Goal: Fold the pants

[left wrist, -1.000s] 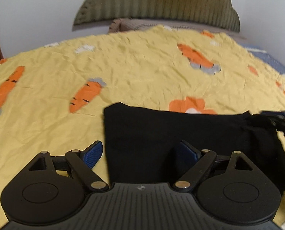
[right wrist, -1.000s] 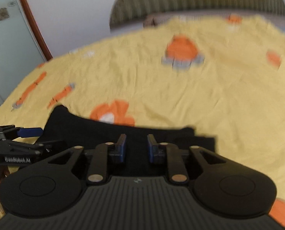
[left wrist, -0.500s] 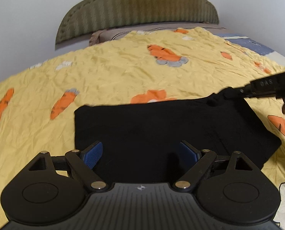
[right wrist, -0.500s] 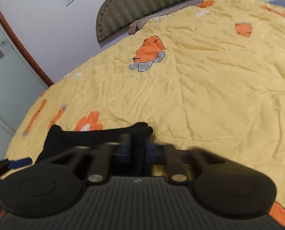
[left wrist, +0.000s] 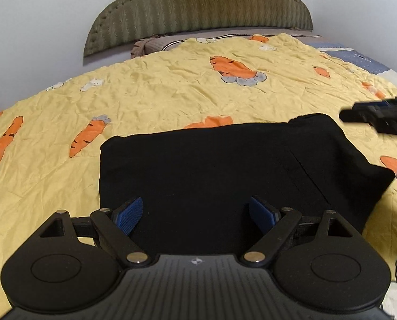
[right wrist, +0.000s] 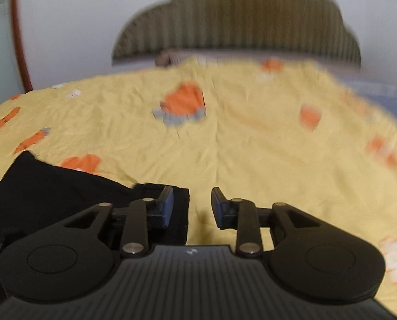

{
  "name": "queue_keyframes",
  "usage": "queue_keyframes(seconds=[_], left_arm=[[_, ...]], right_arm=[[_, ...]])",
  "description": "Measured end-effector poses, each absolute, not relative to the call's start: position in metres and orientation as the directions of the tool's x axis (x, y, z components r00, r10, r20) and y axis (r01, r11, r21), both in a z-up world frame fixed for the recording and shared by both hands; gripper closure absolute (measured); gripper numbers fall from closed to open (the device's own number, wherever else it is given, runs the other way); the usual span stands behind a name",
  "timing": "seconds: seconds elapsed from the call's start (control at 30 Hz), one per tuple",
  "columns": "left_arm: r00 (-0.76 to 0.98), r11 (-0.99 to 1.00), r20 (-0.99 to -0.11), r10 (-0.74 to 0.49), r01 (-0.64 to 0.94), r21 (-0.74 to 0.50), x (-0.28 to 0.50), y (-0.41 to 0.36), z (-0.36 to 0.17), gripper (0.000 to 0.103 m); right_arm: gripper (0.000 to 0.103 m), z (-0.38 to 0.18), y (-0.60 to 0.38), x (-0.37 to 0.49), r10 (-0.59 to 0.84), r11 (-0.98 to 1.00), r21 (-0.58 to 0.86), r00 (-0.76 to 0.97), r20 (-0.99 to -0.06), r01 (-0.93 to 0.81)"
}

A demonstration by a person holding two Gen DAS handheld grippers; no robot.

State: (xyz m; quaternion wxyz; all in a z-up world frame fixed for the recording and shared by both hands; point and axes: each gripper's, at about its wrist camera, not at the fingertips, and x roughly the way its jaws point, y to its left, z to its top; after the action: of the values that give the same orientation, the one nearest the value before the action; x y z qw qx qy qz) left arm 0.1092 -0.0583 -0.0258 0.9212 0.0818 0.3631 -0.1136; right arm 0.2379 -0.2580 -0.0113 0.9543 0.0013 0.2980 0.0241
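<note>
So the black pants look folded into a flat block on the yellow bed, near its front edge. Left gripper hangs over them, fingers wide; right gripper sits at their right edge, fingers apart, empty. I'd guess only tidying's left.

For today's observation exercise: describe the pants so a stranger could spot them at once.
Start at the bed's yellow carrot-print quilt. On its near part, by the two grippers, lie the pants, folded flat. They are the only plain black cloth there.
</note>
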Motion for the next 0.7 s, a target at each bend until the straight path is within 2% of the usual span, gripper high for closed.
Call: queue_keyframes(seconds=[0.07, 0.13, 0.23, 0.33, 0.43, 0.5, 0.6, 0.7], left_arm=[[0.701, 0.957, -0.698, -0.145, 0.280, 0.082, 0.107, -0.062, -0.034, 0.015], [0.714, 0.955, -0.688, -0.131, 0.277, 0.105, 0.104, -0.065, -0.038, 0.014], [0.719, 0.956, -0.683, -0.130, 0.274, 0.107, 0.099, -0.065, -0.032, 0.014], [0.723, 0.957, -0.677, -0.139, 0.273, 0.095, 0.093, -0.064, -0.026, 0.014], [0.723, 0.963, -0.676, -0.144, 0.260, 0.072, 0.089, -0.063, -0.023, 0.014], [0.722, 0.964, -0.676, -0.147, 0.257, 0.064, 0.086, -0.064, -0.023, 0.014], [0.725, 0.967, -0.674, -0.140, 0.247, 0.064, 0.080, -0.065, -0.022, 0.014], [0.729, 0.971, -0.672, -0.128, 0.230, 0.065, 0.075, -0.064, -0.020, 0.014]], right_arm=[[0.074, -0.002, -0.244, 0.213, 0.109, 0.992, 0.004, 0.824, -0.555, -0.129], [0.074, -0.007, -0.230, 0.197, 0.174, 0.977, 0.002, 0.791, -0.587, -0.214], [0.072, -0.038, -0.215, 0.193, 0.109, 0.968, -0.099, 0.747, -0.656, -0.229], [0.069, -0.026, -0.210, 0.180, 0.083, 0.983, -0.077, 0.782, -0.618, -0.165], [0.057, -0.004, -0.200, 0.156, 0.108, 0.989, -0.030, 0.839, -0.533, -0.146], [0.055, 0.002, -0.192, 0.142, 0.101, 0.991, -0.023, 0.862, -0.497, -0.129], [0.055, 0.004, -0.181, 0.131, 0.087, 0.990, -0.052, 0.870, -0.485, -0.128], [0.049, 0.005, -0.176, 0.125, 0.079, 0.989, -0.073, 0.870, -0.486, -0.130]])
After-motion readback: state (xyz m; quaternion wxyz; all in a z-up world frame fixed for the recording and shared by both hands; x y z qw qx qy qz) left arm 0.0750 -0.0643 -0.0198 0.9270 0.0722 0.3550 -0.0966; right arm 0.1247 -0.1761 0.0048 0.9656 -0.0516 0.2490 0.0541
